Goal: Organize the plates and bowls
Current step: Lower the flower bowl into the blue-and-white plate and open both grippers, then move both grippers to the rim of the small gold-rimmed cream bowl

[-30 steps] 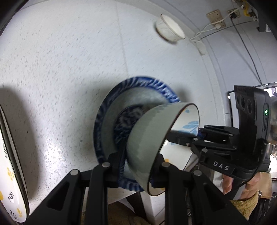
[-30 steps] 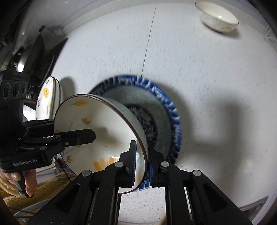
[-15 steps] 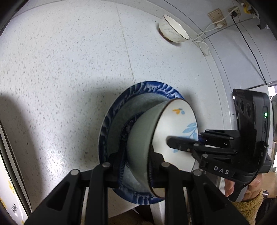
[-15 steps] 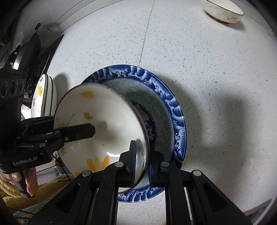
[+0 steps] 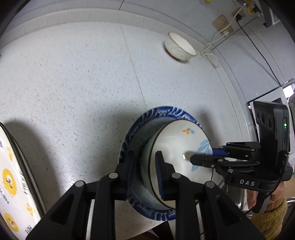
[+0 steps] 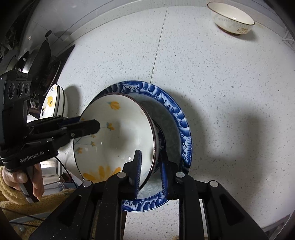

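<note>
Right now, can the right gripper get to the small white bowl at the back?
Probably yes. Only bare countertop lies between the right gripper and the small white bowl. But its open jaws straddle the flowered bowl's rim, so it must lift clear first.

A pale speckled surface point(image 6: 221, 92) with a thin seam carries a blue-rimmed plate point(image 6: 177, 114) near its front edge. Well apart, toward the back wall, a small cream bowl point(image 6: 233, 17) stands upright. Yellow-printed plates point(image 6: 53, 103) sit at the left.
</note>
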Demonstrator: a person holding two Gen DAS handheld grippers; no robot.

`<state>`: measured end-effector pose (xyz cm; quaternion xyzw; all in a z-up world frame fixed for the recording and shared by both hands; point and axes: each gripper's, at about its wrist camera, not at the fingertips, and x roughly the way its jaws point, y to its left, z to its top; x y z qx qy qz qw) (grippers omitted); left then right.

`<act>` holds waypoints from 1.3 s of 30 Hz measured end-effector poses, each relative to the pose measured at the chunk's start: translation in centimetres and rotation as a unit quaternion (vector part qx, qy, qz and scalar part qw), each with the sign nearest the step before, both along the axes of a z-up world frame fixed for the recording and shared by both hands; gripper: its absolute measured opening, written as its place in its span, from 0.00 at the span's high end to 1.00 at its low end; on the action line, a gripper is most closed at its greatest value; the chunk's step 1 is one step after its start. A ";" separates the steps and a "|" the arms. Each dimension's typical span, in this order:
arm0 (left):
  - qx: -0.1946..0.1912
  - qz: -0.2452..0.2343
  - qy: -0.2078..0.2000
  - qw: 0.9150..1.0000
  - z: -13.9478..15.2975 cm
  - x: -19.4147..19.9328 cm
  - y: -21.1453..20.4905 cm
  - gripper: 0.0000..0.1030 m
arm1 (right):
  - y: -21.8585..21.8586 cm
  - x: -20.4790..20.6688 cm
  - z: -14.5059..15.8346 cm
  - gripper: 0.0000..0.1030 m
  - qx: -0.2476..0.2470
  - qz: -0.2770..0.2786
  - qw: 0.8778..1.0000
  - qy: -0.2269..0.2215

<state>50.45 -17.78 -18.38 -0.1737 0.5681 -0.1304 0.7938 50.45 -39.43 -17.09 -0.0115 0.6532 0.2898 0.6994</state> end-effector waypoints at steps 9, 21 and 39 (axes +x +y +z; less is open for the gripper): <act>0.018 0.005 -0.043 0.999 1.8 -0.5 0.5 0.81 | -1.5 -0.5 1.5 0.82 0.022 -0.012 0.999 -0.023; -0.003 0.022 -0.061 0.998 2.8 0.8 2.6 0.80 | -0.8 -0.6 4.5 0.74 0.016 -0.024 0.995 -0.097; 0.039 0.009 -0.035 0.999 4.1 12.3 -1.1 0.78 | -2.1 5.6 6.3 0.48 -0.106 -0.013 0.966 -0.236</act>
